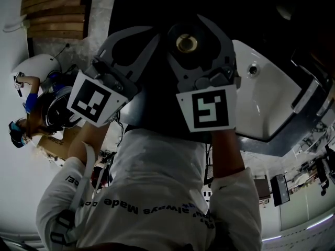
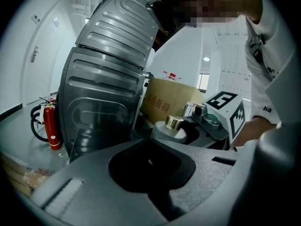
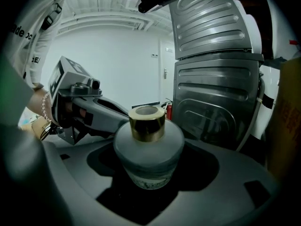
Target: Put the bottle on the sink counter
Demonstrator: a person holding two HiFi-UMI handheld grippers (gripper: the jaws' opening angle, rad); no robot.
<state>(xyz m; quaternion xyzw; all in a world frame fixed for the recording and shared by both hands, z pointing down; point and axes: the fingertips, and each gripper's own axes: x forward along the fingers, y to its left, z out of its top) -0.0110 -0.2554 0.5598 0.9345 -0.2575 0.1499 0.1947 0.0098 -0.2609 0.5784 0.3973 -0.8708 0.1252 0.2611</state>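
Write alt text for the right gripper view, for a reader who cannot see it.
A frosted glass bottle with a gold collar stands upright, clamped between the grey jaws of the right gripper. Behind it on the left is the left gripper; on the right rise ribbed grey metal panels, with a red fire extinguisher beside them.

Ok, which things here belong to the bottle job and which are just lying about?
Job: bottle, gripped in the right hand-held gripper; white sink.
Lying about: fire extinguisher, cardboard box, ribbed metal panels; left hand-held gripper is shut and empty.
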